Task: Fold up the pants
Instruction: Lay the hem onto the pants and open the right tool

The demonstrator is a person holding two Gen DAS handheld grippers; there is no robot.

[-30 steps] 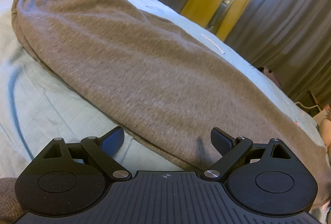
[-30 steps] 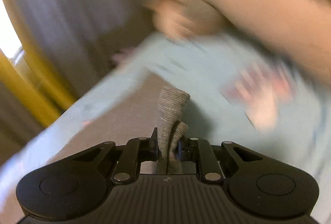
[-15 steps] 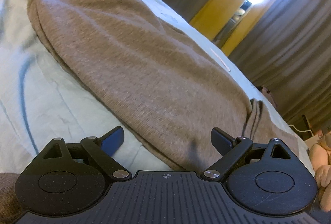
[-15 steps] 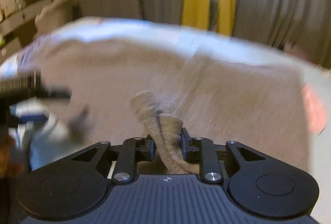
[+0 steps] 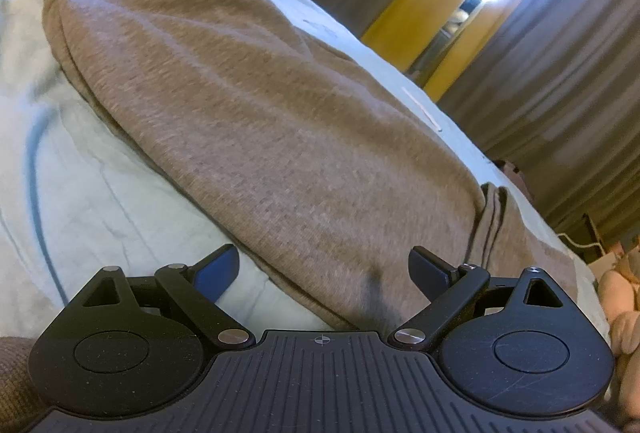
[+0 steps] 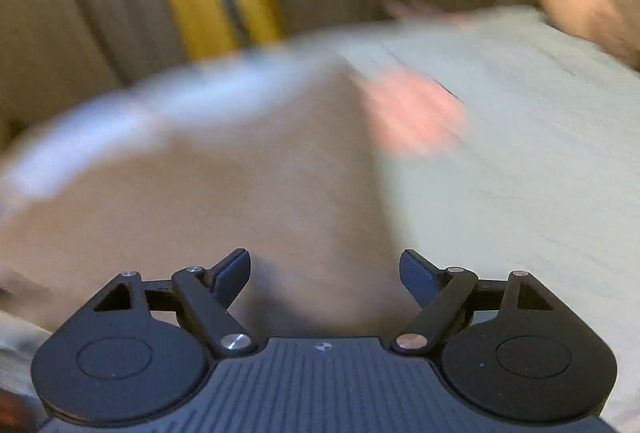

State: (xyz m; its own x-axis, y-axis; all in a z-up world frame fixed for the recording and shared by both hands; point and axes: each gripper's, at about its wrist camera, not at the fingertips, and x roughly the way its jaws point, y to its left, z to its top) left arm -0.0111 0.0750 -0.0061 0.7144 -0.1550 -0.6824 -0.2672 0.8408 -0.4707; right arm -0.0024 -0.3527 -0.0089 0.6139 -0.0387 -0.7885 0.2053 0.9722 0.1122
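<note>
On the pale bedsheet (image 5: 92,201) the grey pants (image 5: 256,121) lie folded lengthwise, left gripper (image 5: 324,265) spread wide and empty over their near edge, right gripper (image 6: 325,267) jaws just opened wide, nothing pinched, blurred fabric below.

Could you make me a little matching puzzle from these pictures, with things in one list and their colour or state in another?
Things:
1. pants
2. bedsheet
3. curtains
4. right gripper

Colour or state:
a. hanging in dark grey folds
b. pale blue-green, spread under the cloth
c. jaws wide apart after just opening, gripping nothing
d. grey-brown knit, lying on the bed

Pairs: 1-d, 2-b, 3-a, 4-c
</note>
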